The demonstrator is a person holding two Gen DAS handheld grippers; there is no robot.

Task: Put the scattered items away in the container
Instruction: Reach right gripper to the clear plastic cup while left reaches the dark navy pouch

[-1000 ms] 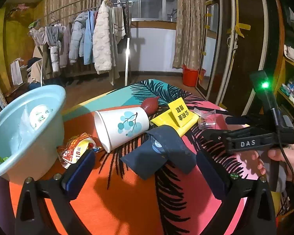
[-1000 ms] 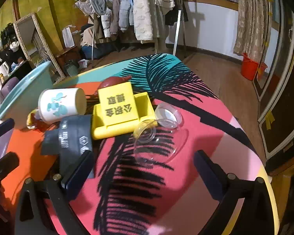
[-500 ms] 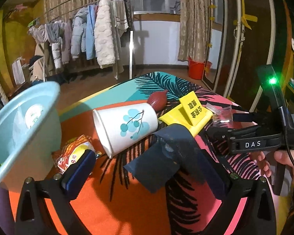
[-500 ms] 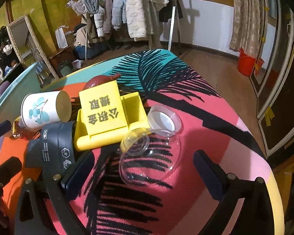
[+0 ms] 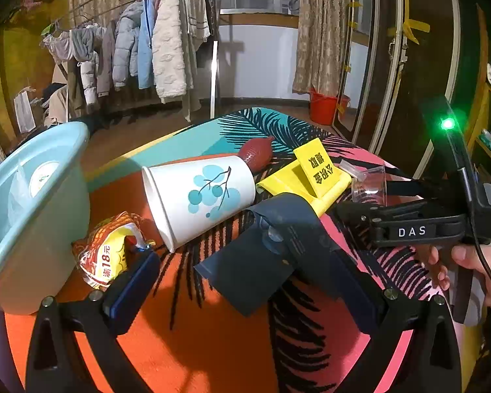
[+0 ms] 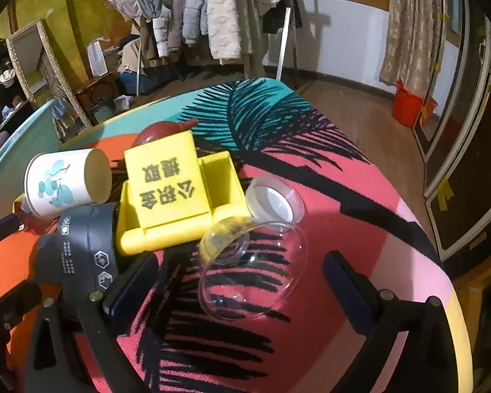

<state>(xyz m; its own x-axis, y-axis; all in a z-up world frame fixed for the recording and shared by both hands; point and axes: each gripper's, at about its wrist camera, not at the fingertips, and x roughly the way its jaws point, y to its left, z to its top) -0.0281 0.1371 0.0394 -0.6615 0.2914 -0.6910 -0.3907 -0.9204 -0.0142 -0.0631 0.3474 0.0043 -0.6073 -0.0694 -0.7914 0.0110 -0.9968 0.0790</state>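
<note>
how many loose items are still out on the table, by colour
white paper cup: 1
yellow plastic stand: 1
dark grey packet: 1
clear plastic cup and clear lid: 2
red-orange snack wrapper: 1
dark red pointed item: 1
total: 7

Right claw (image 6: 242,281) spread wide around clear dome lid (image 6: 255,271).

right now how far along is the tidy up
Early. The blue basin already holds some packets. Both claws are open and empty: the right claw frames the clear plastic cup, the left claw frames the dark pouch. Still on the table: paper cup, yellow holder, snack packet, red fruit, clear lid.
</note>
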